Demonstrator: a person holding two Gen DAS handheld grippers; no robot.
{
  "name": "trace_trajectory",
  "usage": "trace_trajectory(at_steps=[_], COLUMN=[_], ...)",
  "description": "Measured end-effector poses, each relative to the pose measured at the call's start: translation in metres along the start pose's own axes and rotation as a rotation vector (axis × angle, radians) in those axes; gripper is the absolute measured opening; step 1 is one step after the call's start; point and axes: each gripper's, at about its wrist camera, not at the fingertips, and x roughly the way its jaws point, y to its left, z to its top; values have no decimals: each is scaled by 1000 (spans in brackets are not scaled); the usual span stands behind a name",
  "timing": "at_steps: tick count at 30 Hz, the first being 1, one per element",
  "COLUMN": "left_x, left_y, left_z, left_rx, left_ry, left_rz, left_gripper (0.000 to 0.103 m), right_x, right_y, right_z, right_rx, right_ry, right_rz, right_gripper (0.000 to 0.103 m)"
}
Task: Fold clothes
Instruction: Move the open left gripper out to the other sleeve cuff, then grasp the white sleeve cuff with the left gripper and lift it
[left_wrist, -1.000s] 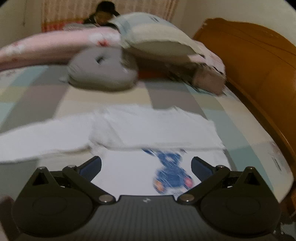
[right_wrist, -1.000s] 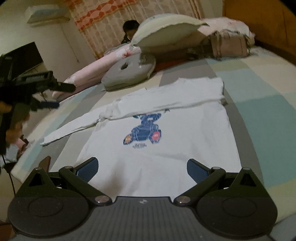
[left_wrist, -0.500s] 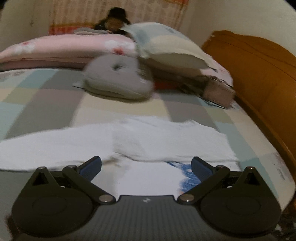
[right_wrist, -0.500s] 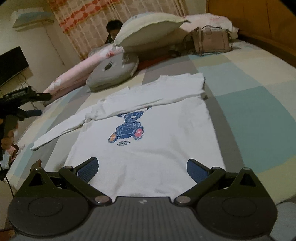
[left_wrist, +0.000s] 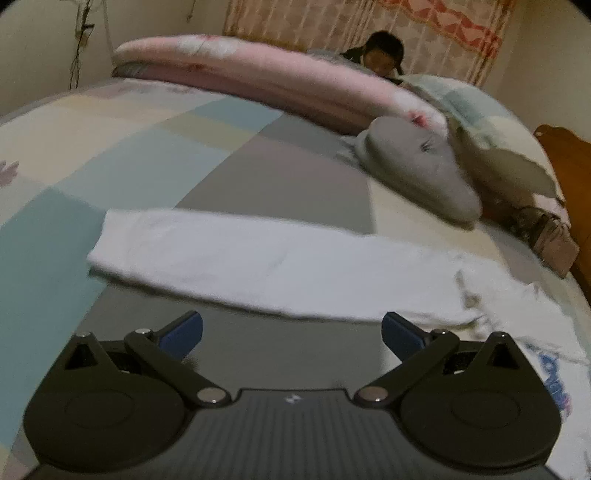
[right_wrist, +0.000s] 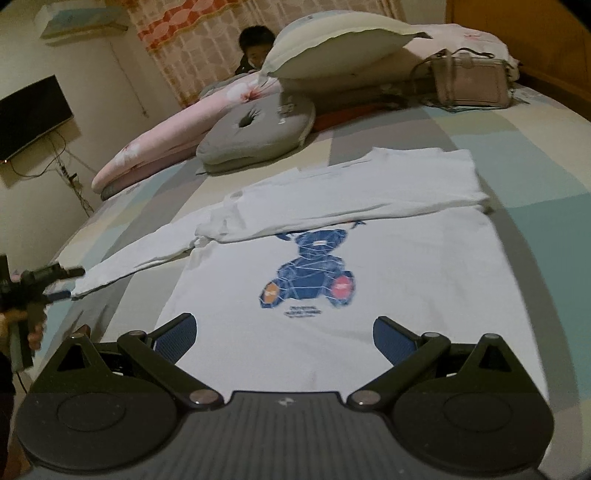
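A white long-sleeved shirt (right_wrist: 369, 280) lay flat on the patchwork bed (right_wrist: 535, 162), one sleeve already folded across its chest. The other sleeve (left_wrist: 258, 258) came next, I judged: the left gripper (left_wrist: 291, 332), jaws apart and empty, hovered just beside its cuff. The right gripper (right_wrist: 284, 332) gaped over the shirt's hem. Beyond the shirt sat a grey cushion (right_wrist: 258, 129).

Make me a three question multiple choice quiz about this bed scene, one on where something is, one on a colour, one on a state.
1. Where does the grey cushion lie?
A. beyond the white shirt, by the pink bedding
B. on the shirt
C. on the floor

2. What colour is the bear print?
A. green
B. mostly blue
C. yellow

3. How does the outstretched sleeve lie?
A. tucked under the shirt
B. rolled up
C. flat on the bed, ahead of the open left gripper

Answers: 1 A, it sits past the collar end. 2 B, blue body with orange and red patches. 3 C, spread out unfolded.
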Motion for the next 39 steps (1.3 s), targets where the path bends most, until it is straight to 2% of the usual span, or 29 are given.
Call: trace_trajectory(at_steps=[6,12,17,23,27,30,33,39], left_x=[21,36,52,69,64,62,69,84], left_y=[34,24,23,29,38,36,41,50], left_z=[-11,-7,7,19,22,18,21,36], left_rx=[-30,107,102,49,-81,-31,-31,-187], left_ry=[67,59,48,1,0,12,-25,-77], left_rz=[-39,-23,-25,11,-16,-54,-33,-3], left_gripper=[102,102,102,102,102,102,102,102], right_x=[23,35,37,39,38,39,42,40], right_y=[13,17,16,12,10,7,6,6], right_z=[5,6,7,7,7,7,6,5], right_rx=[-6,-12,-1,2,-2,5,15,2], right_ry=[22,42,46,41,44,50,55,49], right_rz=[-12,-38,-43,-56,-62,-58,-56,-62], right_gripper=[103,103,103,103,103,103,103,103])
